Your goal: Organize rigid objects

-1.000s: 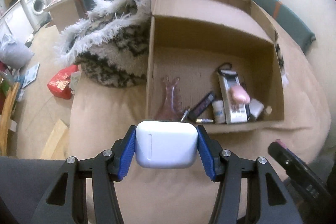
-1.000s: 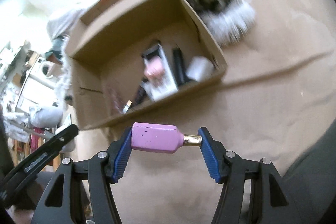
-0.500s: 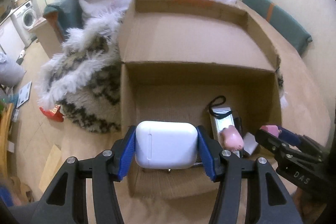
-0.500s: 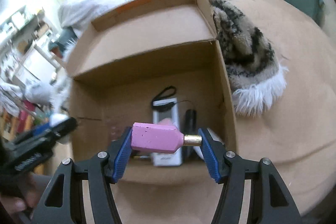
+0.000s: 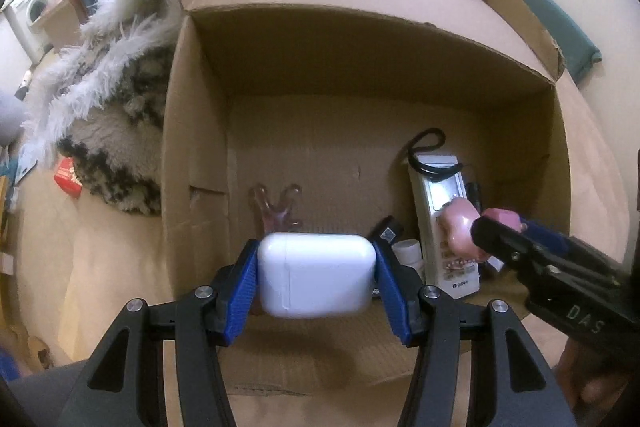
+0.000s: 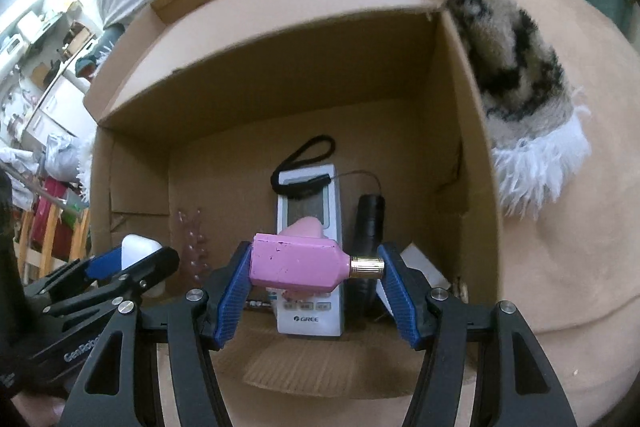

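Note:
My left gripper [image 5: 316, 277] is shut on a white rounded case [image 5: 316, 275], held over the near part of an open cardboard box [image 5: 200, 131]. In the right wrist view my right gripper [image 6: 316, 267] is shut on a pink bottle with a gold cap [image 6: 298, 267], also above the box [image 6: 472, 131]. On the box floor lie a white remote control [image 6: 310, 307] with a black strap, a pink rounded object [image 5: 460, 223], a clear pink clip [image 5: 276, 207], a black cylinder [image 6: 368, 223] and a small white bottle [image 5: 408, 251]. Each gripper shows at the edge of the other's view.
The box stands on a beige cushion surface [image 6: 560, 227]. A furry black-and-white blanket [image 5: 116, 99] lies against the box's left side, and its other end [image 6: 516, 67] against the right side. A teal pillow [image 5: 560, 23] lies behind. A red packet [image 5: 68, 179] lies on the floor.
Both grippers have come forward and down from in front of the box to over its inside, each still holding its object. The box now fills both views.

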{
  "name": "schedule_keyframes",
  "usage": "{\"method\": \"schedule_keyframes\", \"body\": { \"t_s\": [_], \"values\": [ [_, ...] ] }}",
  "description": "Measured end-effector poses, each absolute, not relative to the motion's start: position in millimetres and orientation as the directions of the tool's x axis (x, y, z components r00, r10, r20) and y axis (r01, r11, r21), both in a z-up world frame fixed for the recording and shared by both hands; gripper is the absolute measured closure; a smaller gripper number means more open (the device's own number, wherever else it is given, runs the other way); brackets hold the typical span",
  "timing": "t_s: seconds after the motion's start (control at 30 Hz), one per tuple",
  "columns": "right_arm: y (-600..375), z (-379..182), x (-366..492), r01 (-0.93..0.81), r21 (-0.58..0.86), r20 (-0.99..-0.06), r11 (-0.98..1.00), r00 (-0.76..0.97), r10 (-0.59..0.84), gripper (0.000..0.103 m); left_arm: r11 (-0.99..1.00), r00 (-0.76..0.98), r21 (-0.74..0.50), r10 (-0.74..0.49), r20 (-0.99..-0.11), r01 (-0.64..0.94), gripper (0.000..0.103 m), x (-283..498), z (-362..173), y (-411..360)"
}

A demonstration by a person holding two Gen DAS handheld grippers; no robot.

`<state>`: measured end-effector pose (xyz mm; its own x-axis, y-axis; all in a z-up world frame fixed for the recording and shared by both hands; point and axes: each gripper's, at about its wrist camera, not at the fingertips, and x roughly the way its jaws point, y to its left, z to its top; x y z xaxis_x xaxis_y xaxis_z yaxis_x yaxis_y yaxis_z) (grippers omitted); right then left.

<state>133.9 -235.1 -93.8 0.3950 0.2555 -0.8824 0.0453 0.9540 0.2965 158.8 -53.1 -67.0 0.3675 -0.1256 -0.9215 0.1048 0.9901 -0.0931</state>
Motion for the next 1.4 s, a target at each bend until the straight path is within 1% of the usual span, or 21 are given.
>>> {"method": "schedule_keyframes", "body": {
  "t_s": [0.27,0.3,0.33,0.43,0.47,0.5,0.53,0.6,0.67,0.7,0.77,0.83,0.93,1.07,1.2,1.3,1.37,1.4],
  "values": [
    [-231.1,-100.8,140.0,0.042,0.317,-0.89,0.947,0.357,0.282,0.037,0.991,0.381,-0.082,-0.116,-0.917,0.106,0.05,169.0,-72.7,-61.4],
    [-230.4,-100.9,141.0,0.046,0.322,-0.888,0.946,0.36,0.285,0.037,0.991,0.381,-0.08,-0.115,-0.917,0.105,0.047,169.4,-72.6,-62.0],
    [-231.0,-99.9,141.4,0.05,0.325,-0.886,0.944,0.366,0.285,0.037,0.991,0.381,-0.082,-0.116,-0.917,0.104,0.041,169.3,-72.5,-62.4],
    [-234.4,-92.5,140.3,0.049,0.344,-0.868,0.938,0.399,0.298,0.034,0.992,0.385,-0.087,-0.117,-0.915,0.095,0.036,165.8,-68.0,-58.9],
    [-235.7,-89.6,139.0,0.047,0.346,-0.86,0.937,0.414,0.297,0.029,0.992,0.393,-0.091,-0.117,-0.912,0.086,0.034,163.7,-64.9,-57.0],
    [-236.0,-85.5,138.0,0.043,0.343,-0.853,0.938,0.433,0.292,0.024,0.992,0.404,-0.099,-0.123,-0.906,0.079,0.028,161.0,-61.4,-55.2],
    [-236.0,-80.4,137.1,0.038,0.334,-0.845,0.942,0.454,0.282,0.022,0.99,0.423,-0.123,-0.143,-0.895,0.075,0.022,157.6,-55.8,-53.8],
    [-235.6,-69.4,134.0,0.022,0.318,-0.824,0.948,0.501,0.265,0.011,0.99,0.461,-0.125,-0.143,-0.876,0.069,0.012,150.9,-45.4,-53.8],
    [-235.5,-59.1,130.2,0.01,0.312,-0.796,0.95,0.548,0.256,0.002,0.988,0.497,-0.132,-0.152,-0.854,0.075,0.012,144.4,-35.2,-54.6],
    [-236.1,-54.4,127.5,0.007,0.308,-0.783,0.952,0.57,0.249,0.001,0.987,0.509,-0.139,-0.16,-0.846,0.08,0.012,141.4,-30.2,-54.9],
    [-237.8,-45.0,122.7,0.009,0.298,-0.759,0.955,0.609,0.231,0.0,0.986,0.527,-0.143,-0.169,-0.833,0.09,0.012,136.9,-24.0,-52.2],
    [-240.6,-38.4,117.0,0.01,0.291,-0.737,0.957,0.64,0.217,0.0,0.987,0.548,-0.122,-0.158,-0.821,0.101,0.012,131.8,-17.3,-51.6],
    [-246.2,-32.7,111.6,0.015,0.293,-0.723,0.956,0.657,0.212,0.0,0.991,0.56,-0.085,-0.129,-0.819,0.104,0.012,126.0,-11.4,-48.8],
    [-247.0,-23.3,97.5,-0.002,0.314,-0.703,0.949,0.671,0.234,0.0,0.996,0.596,-0.046,-0.079,-0.799,0.07,0.012,111.9,1.1,-39.0],
    [-243.7,-13.9,81.5,-0.02,0.287,-0.691,0.958,0.688,0.221,0.0,0.998,0.612,-0.037,-0.059,-0.789,0.05,0.012,98.2,9.5,-29.7],
    [-243.2,-12.2,66.3,-0.016,0.303,-0.689,0.953,0.687,0.231,0.0,0.999,0.632,-0.013,-0.041,-0.774,0.048,0.012,83.5,14.5,-24.8],
    [-242.5,-11.6,56.3,-0.022,0.31,-0.692,0.95,0.681,0.242,0.0,0.998,0.643,-0.028,-0.061,-0.764,0.061,0.009,73.1,17.4,-20.3],
    [-241.2,-10.9,50.9,-0.025,0.301,-0.694,0.953,0.68,0.237,0.0,0.997,0.645,-0.038,-0.068,-0.761,0.061,0.004,68.1,18.2,-17.8]
  ]
}}
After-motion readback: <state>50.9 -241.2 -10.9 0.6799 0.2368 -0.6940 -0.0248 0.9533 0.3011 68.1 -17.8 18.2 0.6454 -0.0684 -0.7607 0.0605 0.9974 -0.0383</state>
